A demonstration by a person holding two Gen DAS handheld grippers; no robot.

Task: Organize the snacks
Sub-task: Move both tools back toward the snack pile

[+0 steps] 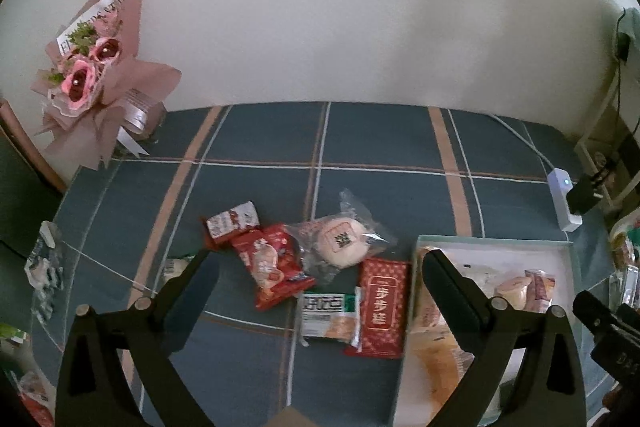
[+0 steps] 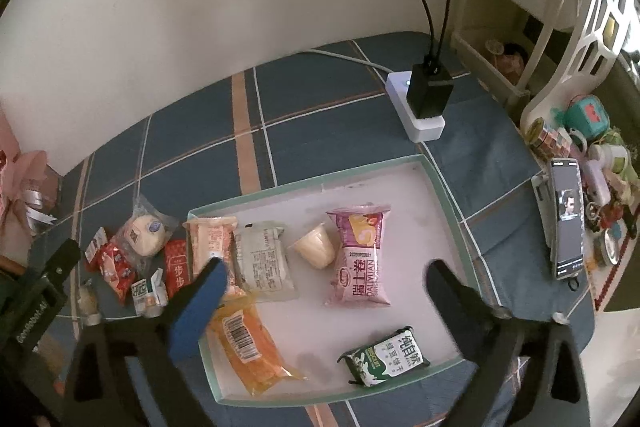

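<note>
Both grippers, left gripper (image 1: 316, 259) and right gripper (image 2: 326, 269), spread wide, empty. Left of the tray (image 2: 448, 195), the bagged bun (image 1: 340, 241) looks soft and crinkly, so pinch its sealed edge.

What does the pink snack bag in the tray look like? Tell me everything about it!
The pink crinkly plastic snack bag is a puffy pillow pack with sealed, ridged ends. It has a yellow swirl picture near the top, and white Chinese characters and letters run down its front. It looks unopened and lies flat, face up, on the white floor of the pale green-rimmed tray. A small cream-coloured cup lying on its side touches its left edge. Neither tool touches it.
</note>
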